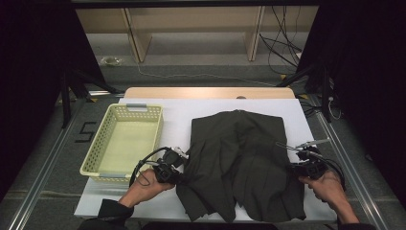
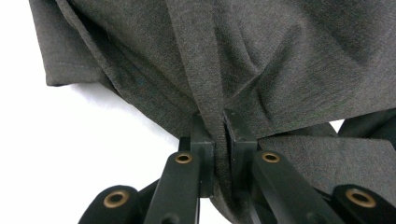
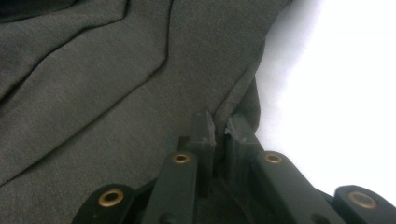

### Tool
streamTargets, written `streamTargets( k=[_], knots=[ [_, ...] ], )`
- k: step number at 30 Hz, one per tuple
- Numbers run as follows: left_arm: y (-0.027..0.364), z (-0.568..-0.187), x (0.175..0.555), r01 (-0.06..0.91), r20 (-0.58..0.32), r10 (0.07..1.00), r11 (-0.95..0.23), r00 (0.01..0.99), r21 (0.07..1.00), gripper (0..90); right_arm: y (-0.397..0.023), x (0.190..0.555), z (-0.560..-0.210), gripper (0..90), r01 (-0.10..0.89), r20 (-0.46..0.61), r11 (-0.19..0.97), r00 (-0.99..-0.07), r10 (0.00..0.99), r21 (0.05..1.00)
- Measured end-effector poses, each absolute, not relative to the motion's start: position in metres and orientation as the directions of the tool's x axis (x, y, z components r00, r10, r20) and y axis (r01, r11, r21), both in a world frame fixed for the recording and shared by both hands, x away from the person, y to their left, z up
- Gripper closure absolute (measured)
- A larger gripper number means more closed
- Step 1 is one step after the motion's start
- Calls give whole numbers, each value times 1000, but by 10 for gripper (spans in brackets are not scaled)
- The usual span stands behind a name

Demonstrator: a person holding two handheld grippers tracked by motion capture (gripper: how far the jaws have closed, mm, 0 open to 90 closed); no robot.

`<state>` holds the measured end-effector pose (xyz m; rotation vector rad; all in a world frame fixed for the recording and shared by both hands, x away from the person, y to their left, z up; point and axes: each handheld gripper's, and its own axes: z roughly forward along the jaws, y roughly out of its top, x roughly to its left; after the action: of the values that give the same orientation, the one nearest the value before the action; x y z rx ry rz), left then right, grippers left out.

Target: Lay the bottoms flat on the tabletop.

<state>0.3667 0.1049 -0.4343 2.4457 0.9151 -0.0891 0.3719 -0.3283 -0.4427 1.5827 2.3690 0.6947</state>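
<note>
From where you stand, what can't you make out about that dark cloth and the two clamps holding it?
- Dark garment: its type; folds hide its shape, high view.
- Left gripper: pad faces, covered by the pinched fold, left gripper view.
- Right gripper: how much cloth it holds; the edge is blurred, right gripper view.
- Basket: near wall, behind the left hand.

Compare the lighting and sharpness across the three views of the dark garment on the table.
High view: evenly lit white table, black surroundings, dark garment showing little fold detail. Left gripper view: weave of the garment sharp, table blown out to plain white. Right gripper view: softer, hazy glare where the table meets the garment.
</note>
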Motion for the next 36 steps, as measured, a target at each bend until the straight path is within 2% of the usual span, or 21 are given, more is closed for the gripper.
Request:
streamTargets(
  k=[2, 5, 8, 15, 20, 26, 36],
  knots=[
    [106, -434, 368, 631, -243, 594, -631, 767, 451, 826, -328, 372, -443, 787, 812, 77, 312, -398, 914, 492],
    [108, -432, 370, 639, -255, 598, -618, 760, 458, 783, -331, 372, -441, 636, 807, 85, 293, -387, 918, 512],
    [110, -424, 373, 636, -250, 600, -609, 760, 473, 684, -335, 373, -437, 482, 788, 95, 258, -370, 924, 559],
    [119, -397, 380, 637, -209, 644, -554, 736, 536, 400, -335, 374, -423, 352, 717, 103, 207, -363, 926, 666],
    [119, -388, 393, 661, -237, 679, -473, 695, 583, 312, -331, 381, -424, 322, 713, 113, 209, -376, 920, 669],
    [94, -405, 406, 675, -183, 716, -494, 673, 548, 194, -326, 392, -431, 284, 728, 111, 220, -377, 920, 649],
    [60, -427, 436, 697, -188, 736, -480, 650, 533, 165, -322, 423, -457, 274, 788, 92, 241, -351, 932, 567]
  ],
)
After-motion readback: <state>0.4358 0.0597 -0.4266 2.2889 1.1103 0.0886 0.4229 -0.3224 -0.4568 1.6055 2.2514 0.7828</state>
